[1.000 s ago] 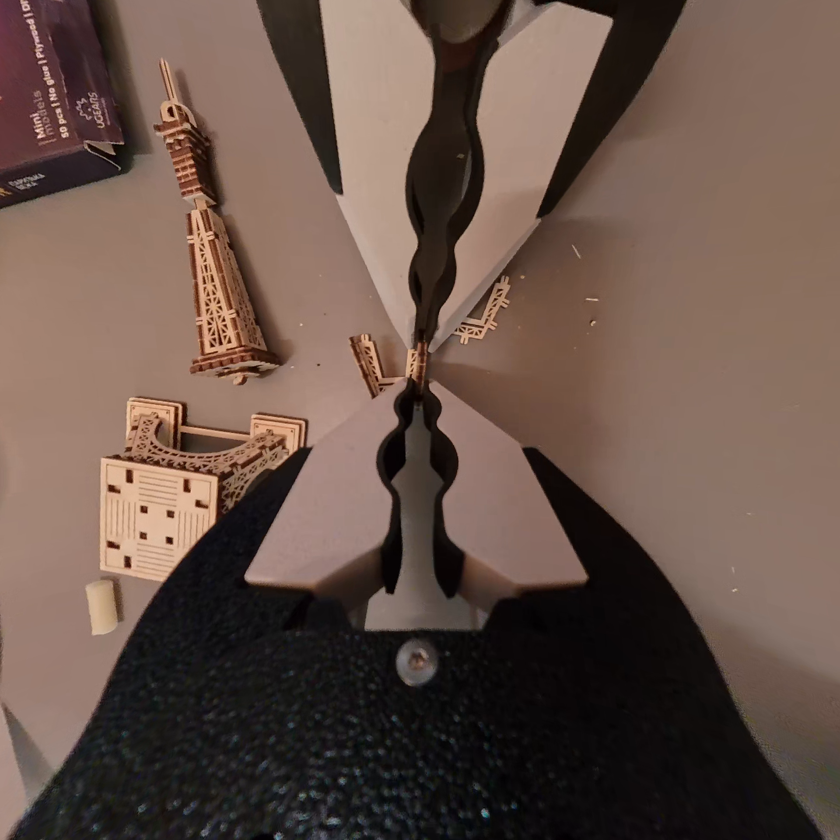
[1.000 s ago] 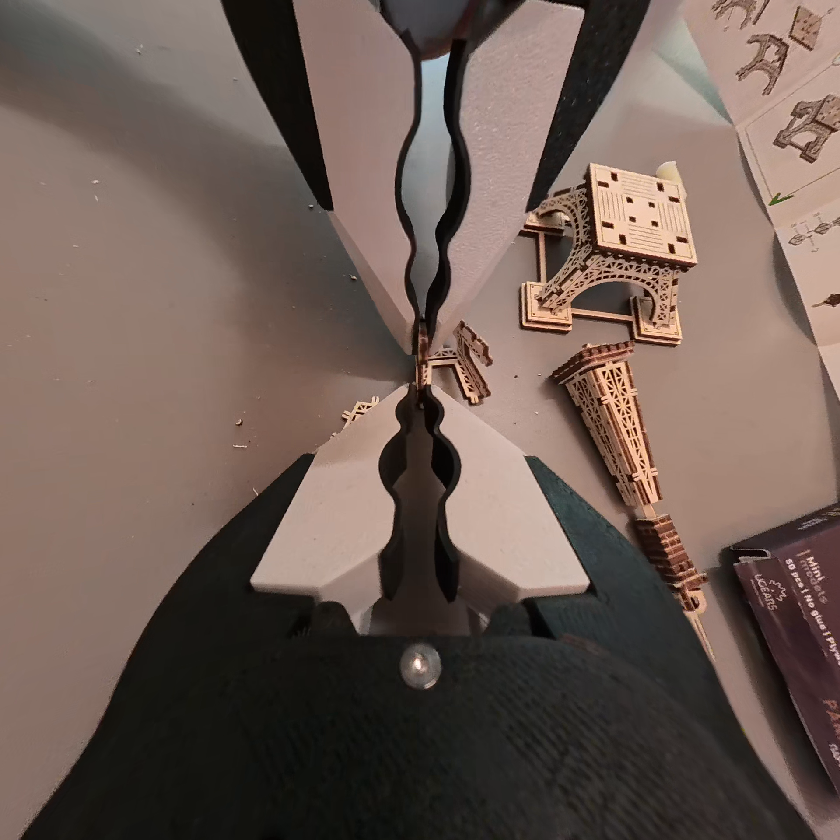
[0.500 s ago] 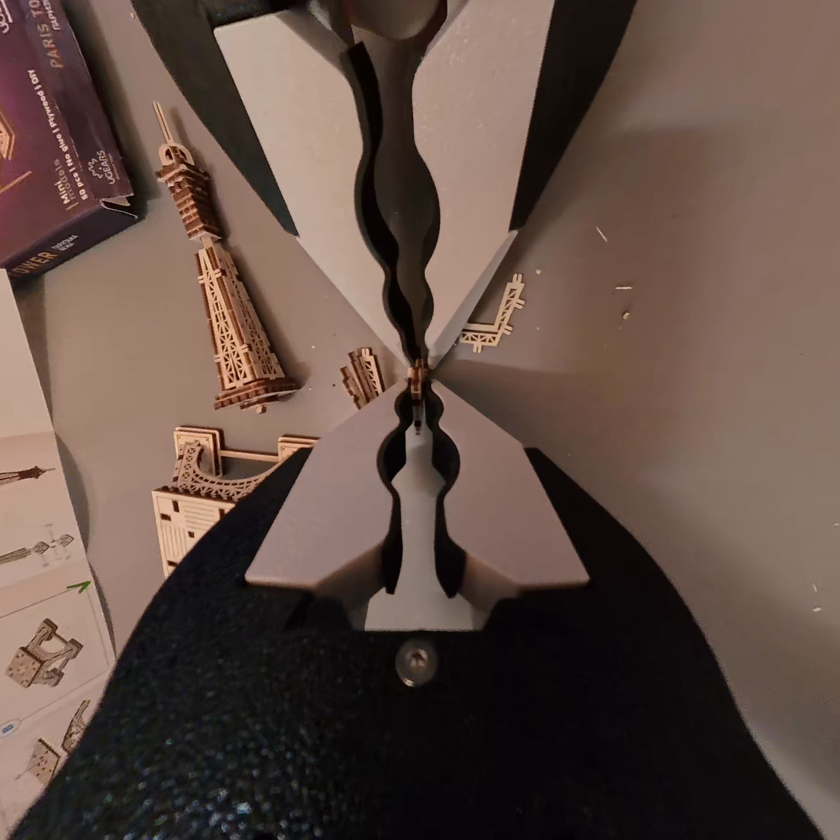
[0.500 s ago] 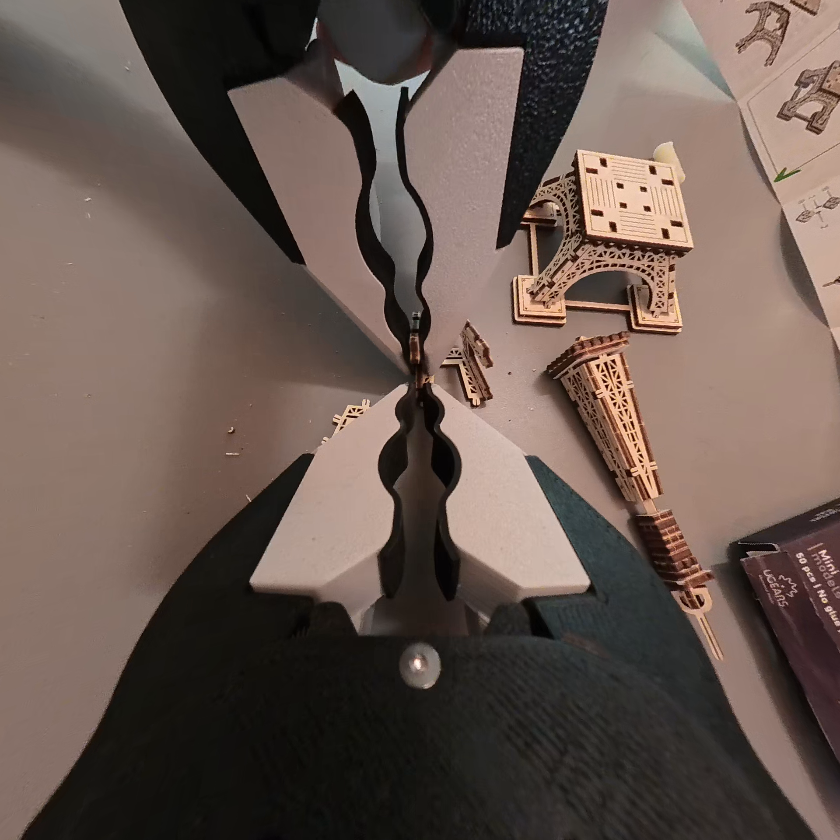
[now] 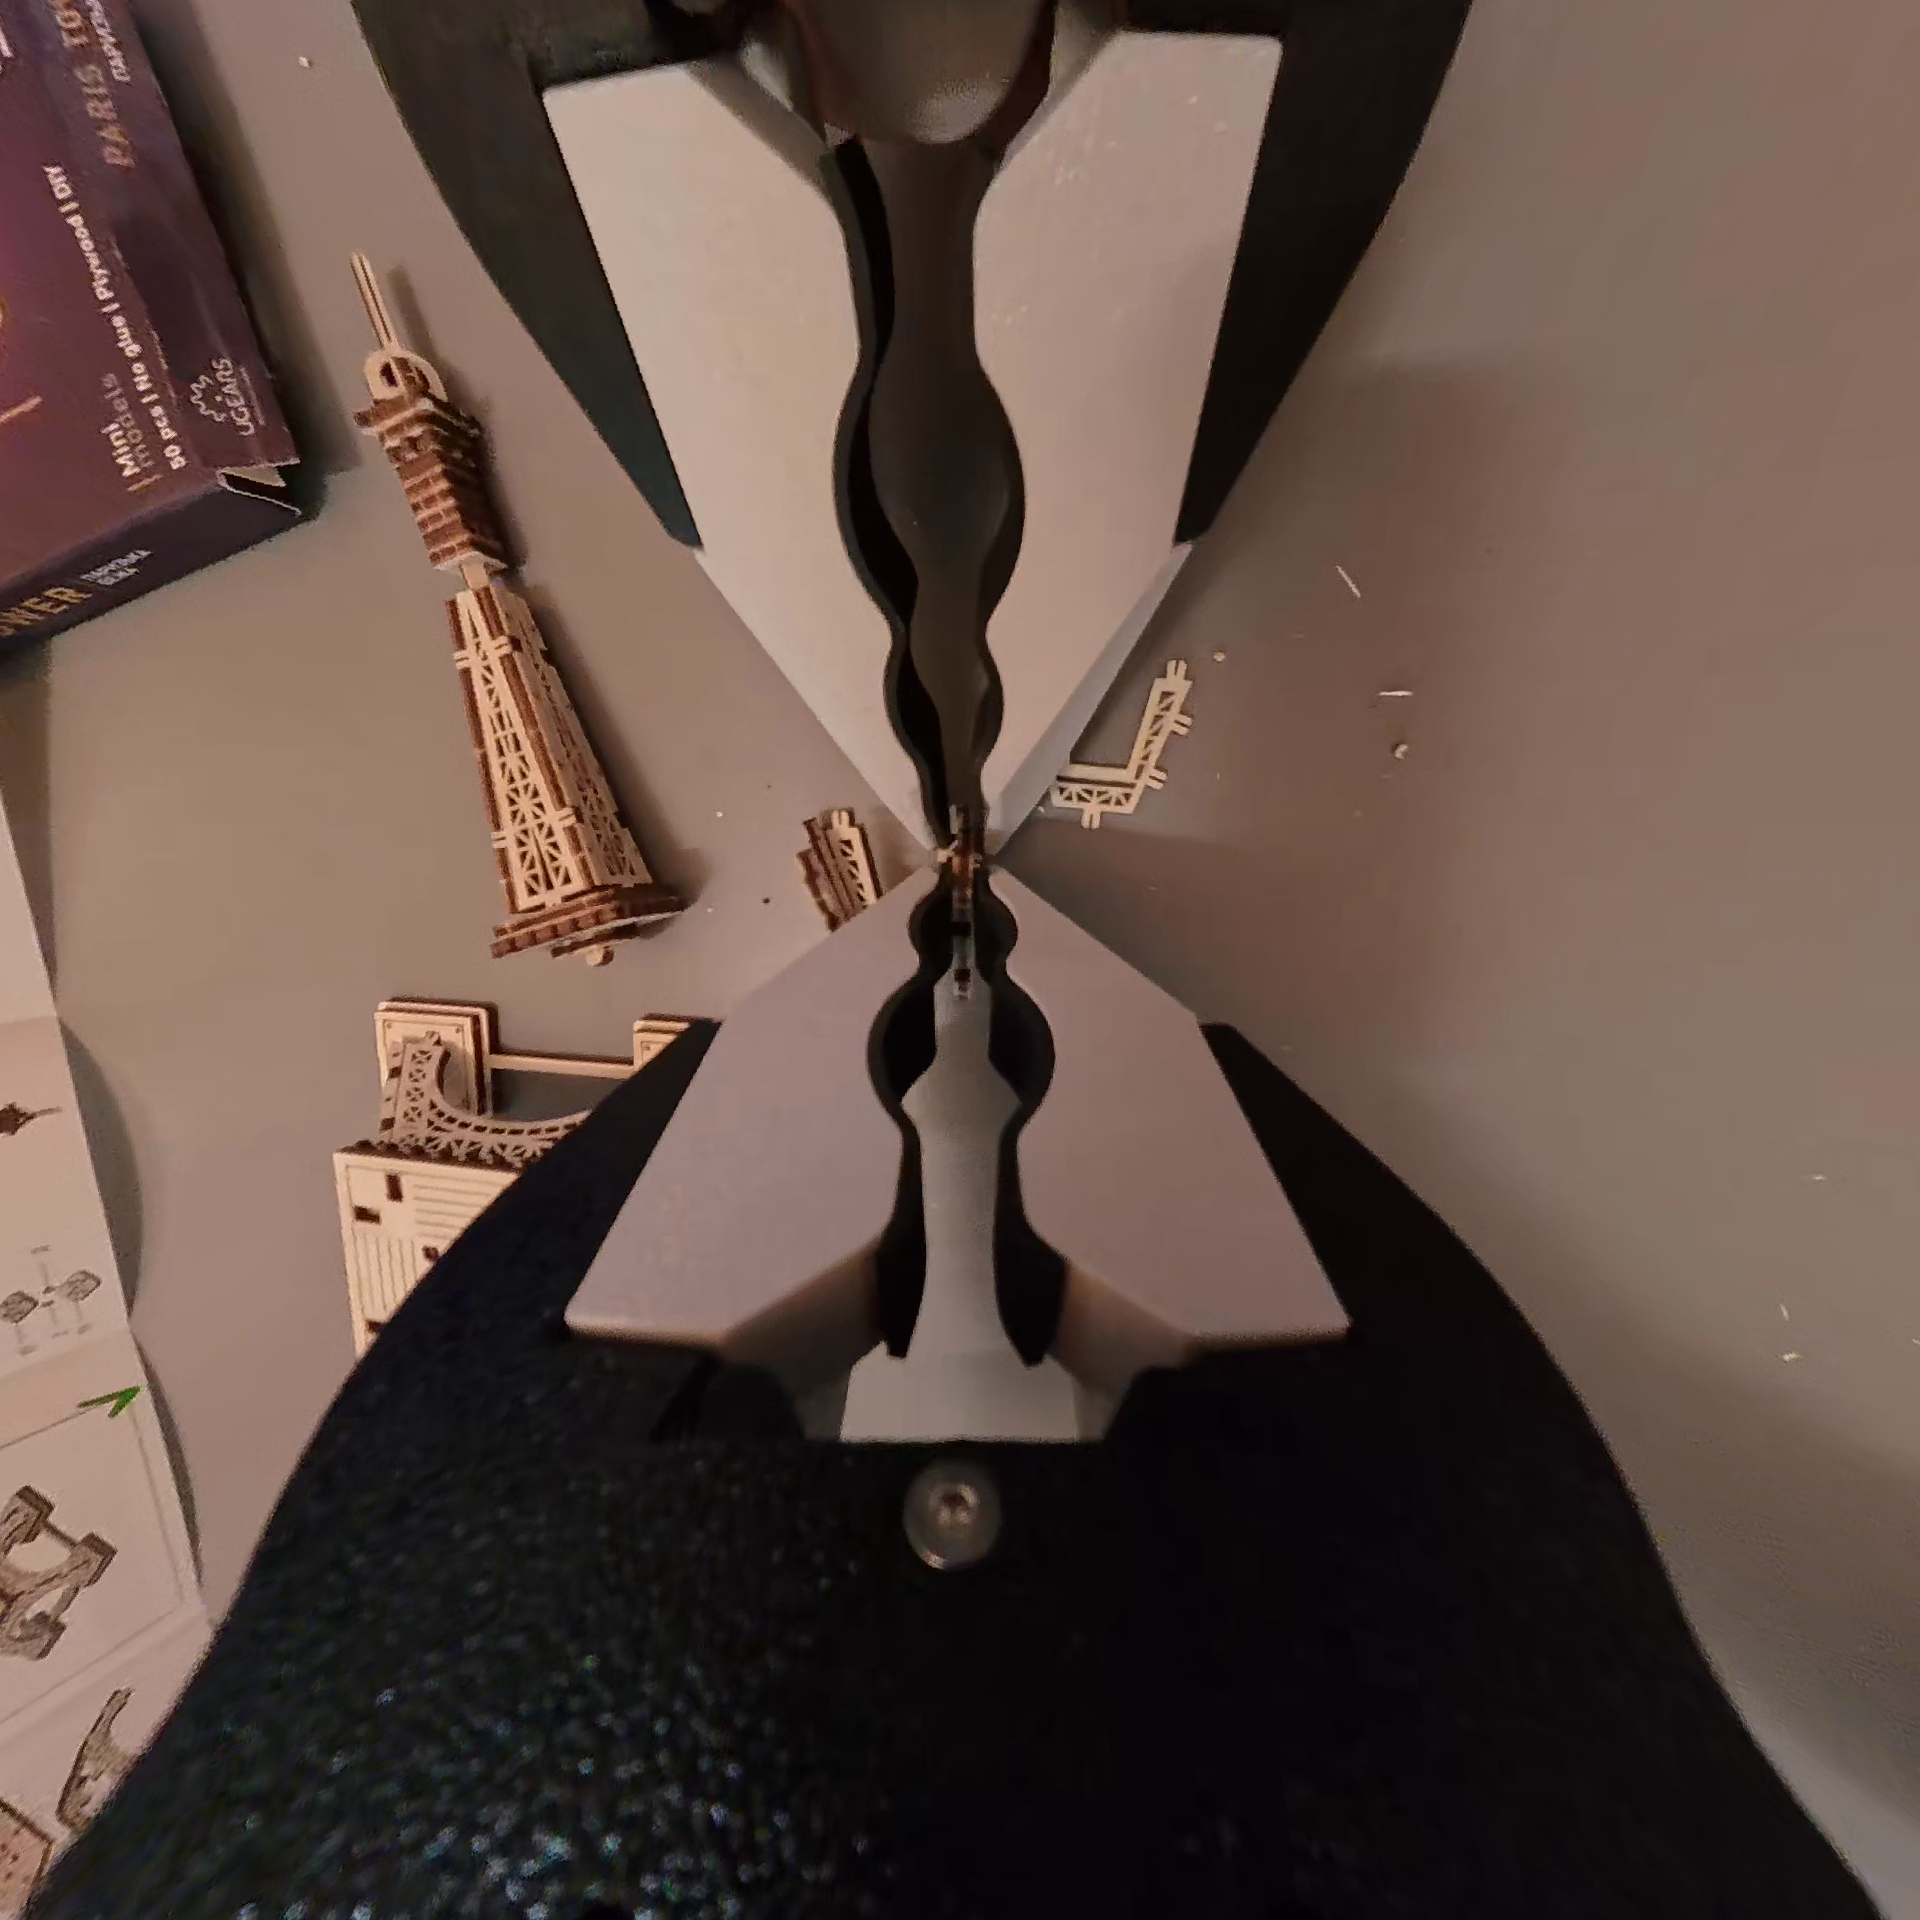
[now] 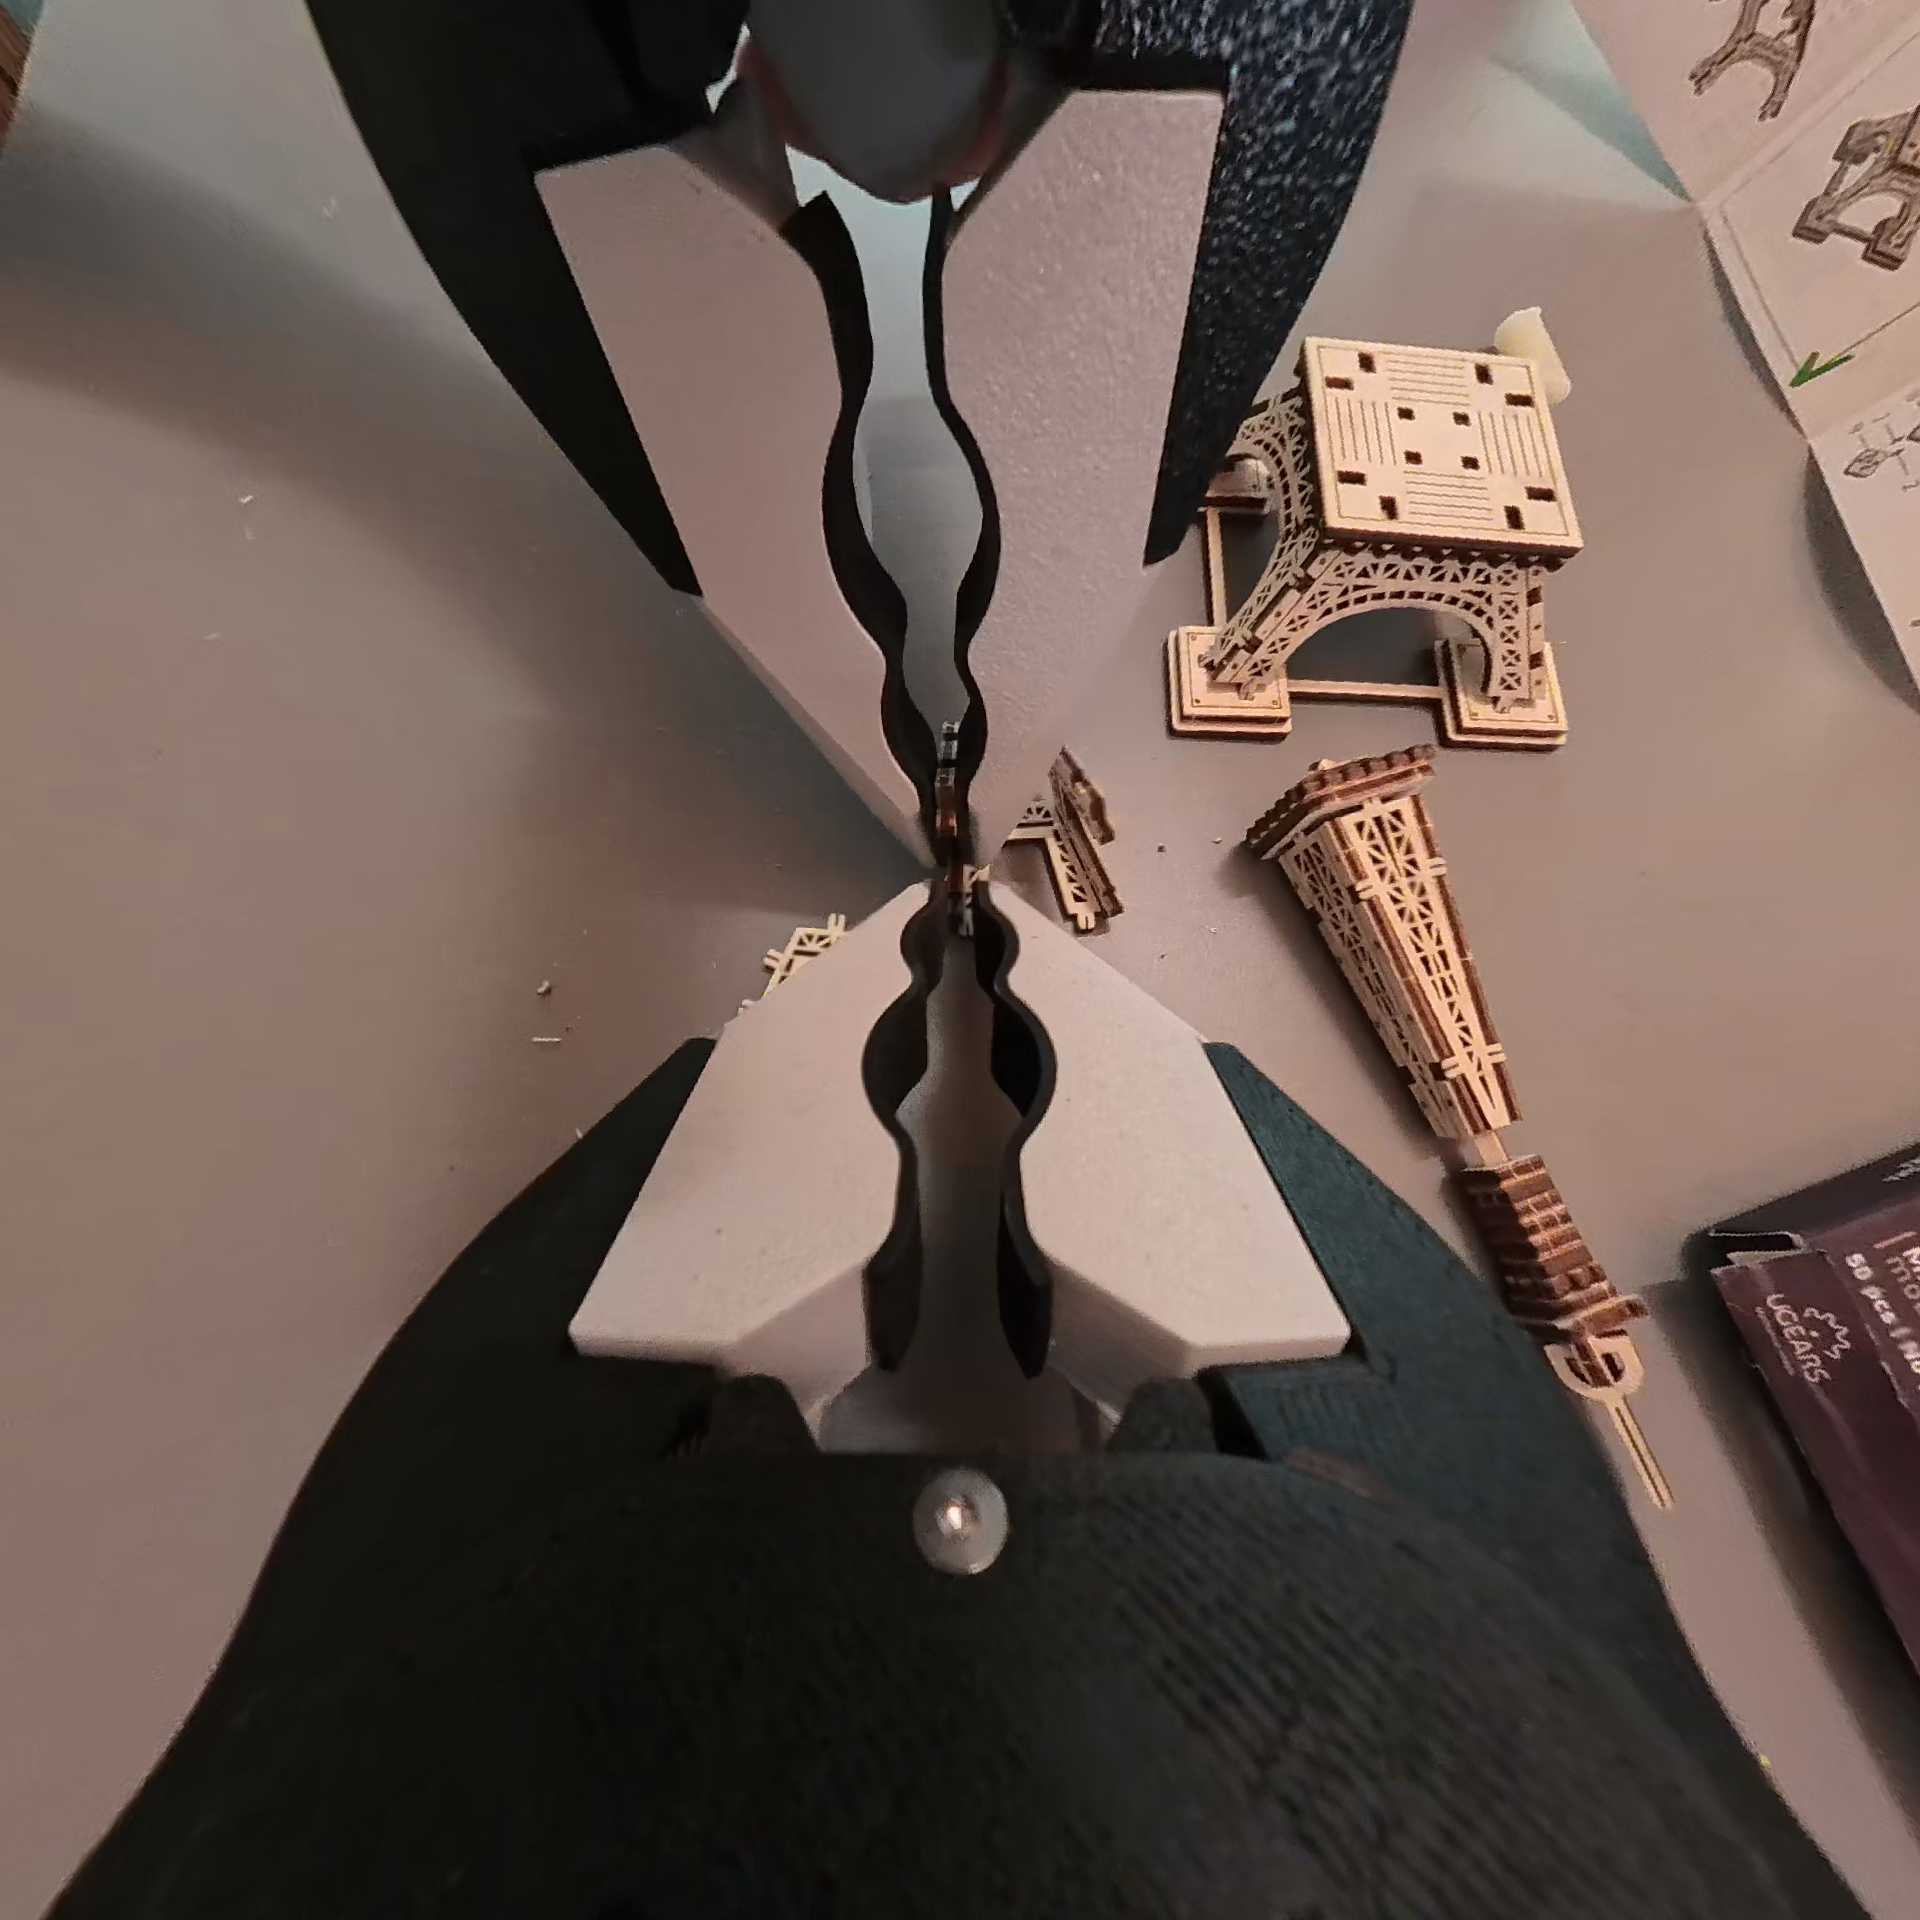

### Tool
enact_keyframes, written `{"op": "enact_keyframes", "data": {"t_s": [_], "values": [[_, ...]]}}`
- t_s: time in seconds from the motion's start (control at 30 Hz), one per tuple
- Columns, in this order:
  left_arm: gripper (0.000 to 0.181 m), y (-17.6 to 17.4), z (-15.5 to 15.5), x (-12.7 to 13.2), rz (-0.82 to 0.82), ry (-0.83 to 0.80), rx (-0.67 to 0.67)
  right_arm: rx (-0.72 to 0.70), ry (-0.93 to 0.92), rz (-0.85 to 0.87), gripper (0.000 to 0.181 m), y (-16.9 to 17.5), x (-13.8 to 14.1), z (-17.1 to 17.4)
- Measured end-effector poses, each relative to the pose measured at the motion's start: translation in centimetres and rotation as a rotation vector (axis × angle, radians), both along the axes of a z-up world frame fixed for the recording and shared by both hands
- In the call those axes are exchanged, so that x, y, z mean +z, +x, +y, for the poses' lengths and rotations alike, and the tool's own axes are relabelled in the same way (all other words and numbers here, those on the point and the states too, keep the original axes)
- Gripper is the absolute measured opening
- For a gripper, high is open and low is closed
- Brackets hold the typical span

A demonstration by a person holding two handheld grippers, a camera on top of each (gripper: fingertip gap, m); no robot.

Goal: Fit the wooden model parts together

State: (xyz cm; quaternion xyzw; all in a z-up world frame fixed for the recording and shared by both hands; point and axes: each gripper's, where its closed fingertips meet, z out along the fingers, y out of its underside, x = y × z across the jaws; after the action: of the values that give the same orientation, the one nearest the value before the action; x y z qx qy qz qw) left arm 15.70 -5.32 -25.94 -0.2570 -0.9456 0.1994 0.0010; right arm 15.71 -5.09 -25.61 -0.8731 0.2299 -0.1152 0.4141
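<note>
Grey tabletop [image 5: 1558, 1039], wood crumbs scattered | left gripper [image 5: 961, 894] closed on thin wooden part [image 5: 962, 935], edge-on | right gripper [image 6: 954, 902] closed on mating part [image 6: 956, 896], tip-to-tip, likely aligning the slot joint | tower spire [image 6: 1392, 935], arched base [image 6: 1423, 540], loose trusses [image 6: 1075, 836], box [image 5: 94, 312], instruction sheet [image 5: 62, 1455] beside.

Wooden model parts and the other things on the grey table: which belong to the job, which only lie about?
Job: thin wooden piece pinched between left gripper and right gripper; arched wooden tower base; tapered wooden spire; small lattice pieces.

Lying about: dark purple box; paper instruction sheet.
</note>
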Motion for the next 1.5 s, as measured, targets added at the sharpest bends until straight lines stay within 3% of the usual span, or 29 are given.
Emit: {"op": "enact_keyframes", "data": {"t_s": [0.43, 1.5], "values": [[0.001, 0.0, 0.0, 0.0, 0.099, 0.032, -0.014, -0.011, 0.031, -0.028, 0.0, 0.2, 0.7, -0.1], [0.001, 0.1, -0.1, -0.1, 0.049, 0.132, -0.114, -0.027, -0.047, -0.05, 0.001, 0.1, -0.3, -0.1]]}}
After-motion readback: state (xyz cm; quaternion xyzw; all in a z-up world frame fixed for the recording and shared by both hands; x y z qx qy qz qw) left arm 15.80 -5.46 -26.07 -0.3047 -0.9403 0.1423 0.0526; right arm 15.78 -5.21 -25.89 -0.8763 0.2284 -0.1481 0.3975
